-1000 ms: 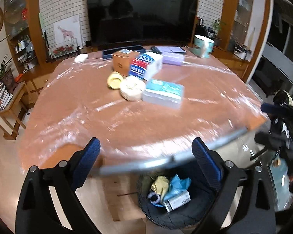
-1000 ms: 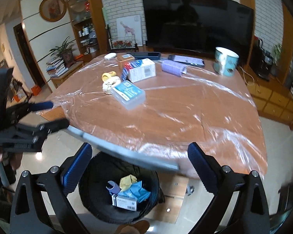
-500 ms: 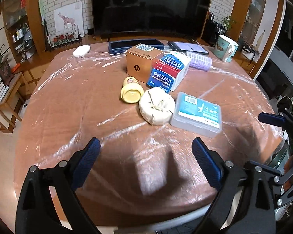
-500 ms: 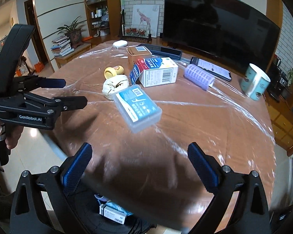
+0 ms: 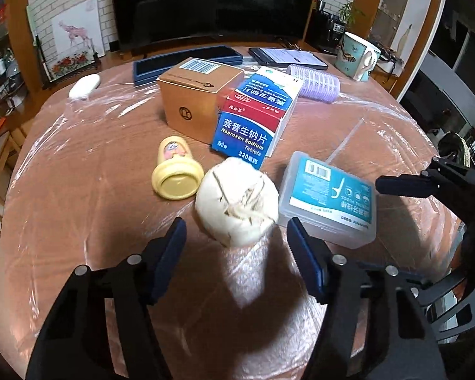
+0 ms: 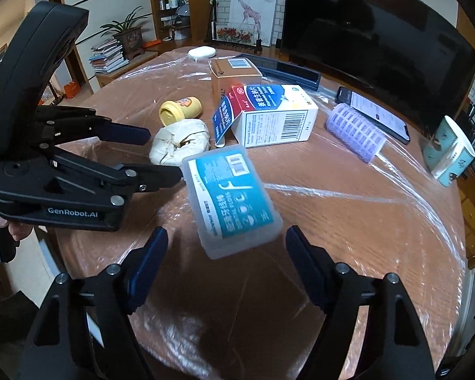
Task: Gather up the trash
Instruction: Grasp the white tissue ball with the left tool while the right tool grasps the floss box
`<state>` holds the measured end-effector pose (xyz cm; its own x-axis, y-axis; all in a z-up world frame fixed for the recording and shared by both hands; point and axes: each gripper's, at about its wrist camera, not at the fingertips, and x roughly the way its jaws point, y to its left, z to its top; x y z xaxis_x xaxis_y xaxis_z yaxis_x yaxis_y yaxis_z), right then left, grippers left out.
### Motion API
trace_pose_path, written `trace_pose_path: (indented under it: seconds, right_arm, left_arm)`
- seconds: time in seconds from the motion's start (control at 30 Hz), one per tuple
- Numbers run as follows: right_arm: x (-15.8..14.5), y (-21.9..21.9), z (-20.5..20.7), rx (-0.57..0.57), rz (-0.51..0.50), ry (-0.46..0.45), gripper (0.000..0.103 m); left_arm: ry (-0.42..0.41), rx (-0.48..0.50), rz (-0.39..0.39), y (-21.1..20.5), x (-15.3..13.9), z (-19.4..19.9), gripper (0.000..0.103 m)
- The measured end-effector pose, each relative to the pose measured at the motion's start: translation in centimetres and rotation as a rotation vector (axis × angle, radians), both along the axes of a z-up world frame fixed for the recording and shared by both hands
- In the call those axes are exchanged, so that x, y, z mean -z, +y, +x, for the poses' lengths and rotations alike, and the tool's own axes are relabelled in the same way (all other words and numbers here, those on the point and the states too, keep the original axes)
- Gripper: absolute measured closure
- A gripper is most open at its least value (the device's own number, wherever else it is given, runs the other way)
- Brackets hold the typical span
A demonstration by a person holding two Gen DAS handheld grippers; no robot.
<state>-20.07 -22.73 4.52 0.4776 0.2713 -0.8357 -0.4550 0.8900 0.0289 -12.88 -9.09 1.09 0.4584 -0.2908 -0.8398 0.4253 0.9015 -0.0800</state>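
**Two Open Grippers Near the Trash on the Table**

A crumpled white paper ball (image 5: pixel 236 203) lay on the round table (image 5: pixel 79 190), which was covered with shiny clear plastic. The ball sat in the middle of a small group of things. A little yellow bottle (image 5: pixel 175 171) lay on its side just beside the ball. A clear plastic floss box (image 5: pixel 327 199) with a blue label lay flat just beside the ball on the other side. Behind the ball stood a blue, red and white pill box (image 5: pixel 256 120), and its bottom edge was touching or nearly touching the ball. A brown cardboard box (image 5: pixel 193 101) stood next to the pill box.

The left gripper (image 5: pixel 236 243) was just in front of the paper ball. Its jaws were wide open and held nothing. The ball sat right ahead of the gap between the two blue pads.

The right gripper (image 6: pixel 226 247) was just in front of the floss box (image 6: pixel 229 202). Its jaws were wide open too, and they held nothing. In the right camera view, the left gripper (image 6: pixel 163 155) showed from the side, with one finger on each side of the paper ball (image 6: pixel 180 144).

Farther back on the table lay a purple hair roller (image 5: pixel 313 82), a phone (image 5: pixel 288 57), a dark flat case (image 5: pixel 186 61) and a small white thing (image 5: pixel 85 86). A blue-green mug (image 5: pixel 357 55) stood near the far edge. A big dark TV (image 5: pixel 212 0) stood behind the table.
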Motion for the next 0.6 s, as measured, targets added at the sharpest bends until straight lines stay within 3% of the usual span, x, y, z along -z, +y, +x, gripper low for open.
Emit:
trace_pose_path:
  seconds: [0.3,0.6]
  right_arm:
    - [0.6,0.2,1.4,0.013,0.026,0.026,0.028]
    - [1.1,-0.2,2.2,0.05,0.025,0.038,0.045]
  left_arm:
    - [0.003,0.036,0.016,-0.9,0.5,1.5,0.04]
    - [-0.037,0.069,0.068,-1.9,0.5,1.6,0.05]
